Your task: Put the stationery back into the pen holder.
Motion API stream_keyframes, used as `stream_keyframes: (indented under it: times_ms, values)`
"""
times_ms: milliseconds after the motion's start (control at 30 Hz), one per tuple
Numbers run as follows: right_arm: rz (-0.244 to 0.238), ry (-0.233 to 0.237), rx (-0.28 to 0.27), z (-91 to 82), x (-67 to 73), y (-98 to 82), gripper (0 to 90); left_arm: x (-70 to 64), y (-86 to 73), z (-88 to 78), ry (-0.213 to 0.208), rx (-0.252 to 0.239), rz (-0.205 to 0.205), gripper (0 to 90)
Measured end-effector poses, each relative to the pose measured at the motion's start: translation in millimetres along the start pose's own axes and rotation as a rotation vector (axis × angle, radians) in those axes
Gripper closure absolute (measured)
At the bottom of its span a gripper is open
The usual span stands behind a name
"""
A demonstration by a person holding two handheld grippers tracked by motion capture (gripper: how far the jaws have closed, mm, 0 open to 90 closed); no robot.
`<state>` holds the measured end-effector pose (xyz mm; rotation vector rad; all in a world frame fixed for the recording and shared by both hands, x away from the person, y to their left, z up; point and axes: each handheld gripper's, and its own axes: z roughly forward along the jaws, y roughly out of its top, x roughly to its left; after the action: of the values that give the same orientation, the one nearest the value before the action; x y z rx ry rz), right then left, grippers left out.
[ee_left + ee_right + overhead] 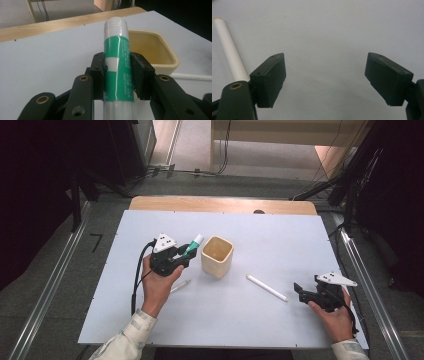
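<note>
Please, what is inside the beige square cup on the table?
The beige cup looks empty: the high view and left gripper view show only bare inner walls. Its bottom is partly hidden by the near rim and by the green glue stick in front.

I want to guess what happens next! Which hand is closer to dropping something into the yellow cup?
Left. The left gripper already clamps the green tube right beside the cup. The right gripper is open and holds nothing, near the white stick.
</note>
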<state>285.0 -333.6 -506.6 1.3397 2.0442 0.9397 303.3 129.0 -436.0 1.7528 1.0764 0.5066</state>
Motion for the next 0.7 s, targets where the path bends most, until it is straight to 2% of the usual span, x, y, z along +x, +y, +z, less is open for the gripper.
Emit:
stream_keyframes:
  times_ms: [700]
  values:
    - [-0.004,0.003,-0.001,-0.5,-0.9,0.0,15.7,-15.7,25.3,28.1,-0.017,0.015,0.026,66.9]
